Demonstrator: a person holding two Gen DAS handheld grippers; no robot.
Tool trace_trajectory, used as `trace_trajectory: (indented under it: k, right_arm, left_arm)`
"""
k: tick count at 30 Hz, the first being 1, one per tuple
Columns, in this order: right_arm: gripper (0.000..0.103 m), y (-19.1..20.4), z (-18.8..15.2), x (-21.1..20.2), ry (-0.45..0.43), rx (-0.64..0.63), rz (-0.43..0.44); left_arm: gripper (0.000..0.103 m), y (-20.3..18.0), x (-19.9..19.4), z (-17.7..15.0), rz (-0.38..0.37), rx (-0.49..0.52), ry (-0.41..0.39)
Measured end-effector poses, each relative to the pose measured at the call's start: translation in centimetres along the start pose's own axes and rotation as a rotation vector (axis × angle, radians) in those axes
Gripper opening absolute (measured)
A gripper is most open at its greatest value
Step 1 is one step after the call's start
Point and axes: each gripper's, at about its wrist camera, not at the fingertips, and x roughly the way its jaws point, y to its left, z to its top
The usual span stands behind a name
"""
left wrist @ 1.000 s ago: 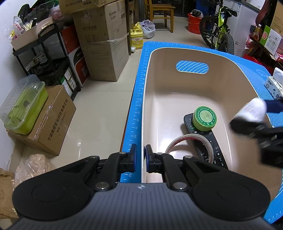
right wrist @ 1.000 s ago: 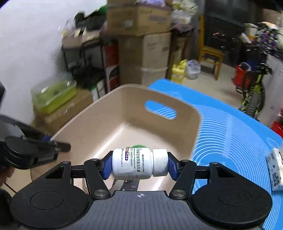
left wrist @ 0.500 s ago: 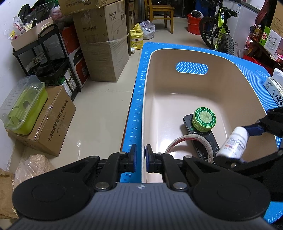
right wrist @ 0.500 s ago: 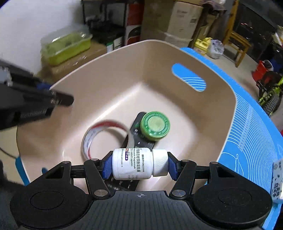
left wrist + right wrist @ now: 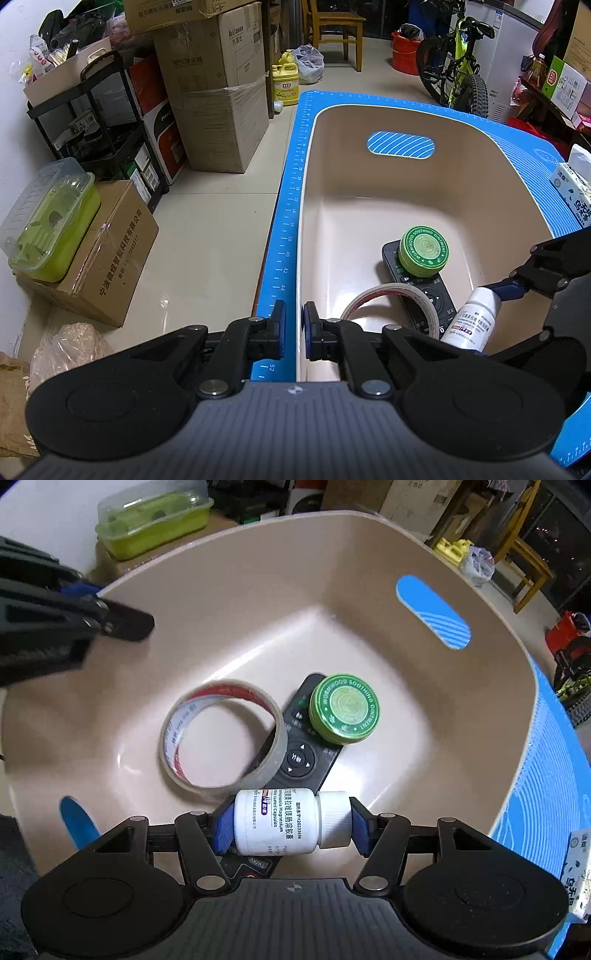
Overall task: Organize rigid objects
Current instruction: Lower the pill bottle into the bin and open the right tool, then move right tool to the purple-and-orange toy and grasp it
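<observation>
While the right gripper (image 5: 291, 821) tips steeply down into the beige bin (image 5: 258, 565), its blue pads clamp a white pill bottle (image 5: 286, 821) end to end, base against one pad and ribbed cap against the other, so the bottle lies crosswise above the bin floor. Just beyond the bottle, a roll of clear tape (image 5: 221, 734) lies on the floor of the bin, its edge overlapping a black remote control (image 5: 301, 755). A round green ointment tin (image 5: 343, 709) sits on the far end of the remote. Across the bin, the left gripper (image 5: 291, 330) angles downward at the near rim, clenched on the bin wall, which runs between its two nearly closed fingers. Under the bin lies a blue mat (image 5: 291, 206), and a tissue pack (image 5: 574, 195) rests on it at the right.
</observation>
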Motion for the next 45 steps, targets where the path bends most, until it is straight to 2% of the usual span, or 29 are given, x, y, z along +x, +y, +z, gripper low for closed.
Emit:
trace_trajectory:
  k: [11,17,19,28,33,37,42,45]
  right_arm:
    - [0.07,-0.1,-0.1,-0.2,-0.011,0.006,0.015]
    - [0.075,-0.9,-0.4,-2.4,-0.08,0.038,0.045]
    - [0.08,-1.1,-0.5,-3.5,-0.112,0.044,0.025]
    - [0.08,-4.1,-1.6,-7.8,-0.277,0.154,-0.04]
    - [0.08,-5.9,-3.8,-10.3,-0.364,0.227,-0.084]
    - [0.081,-7.7,-6.1,-11.5,-0.401,0.312,-0.104]
    - [0.084,-9.3,-9.3,-11.1,-0.409,0.4,-0.142]
    - [0.084,-10.3,-11.2,-9.9,-0.377,0.465,-0.138]
  left_arm:
    - [0.012,0.0,0.0,0.0,0.001,0.001,-0.001]
    - [0.012,0.0,0.0,0.0,-0.001,-0.001,0.001]
    - [0.012,0.0,0.0,0.0,0.001,0.001,0.0]
    - [0.012,-0.1,0.0,0.0,0.0,-0.001,-0.002]
    - [0.012,-0.1,0.0,0.0,0.0,-0.001,-0.002]
    - [0.012,-0.1,0.0,0.0,0.0,-0.001,-0.002]
    - [0.012,-0.1,0.0,0.1,0.0,-0.006,-0.006]
    - [0.012,-0.2,0.1,0.1,0.0,-0.008,-0.007]
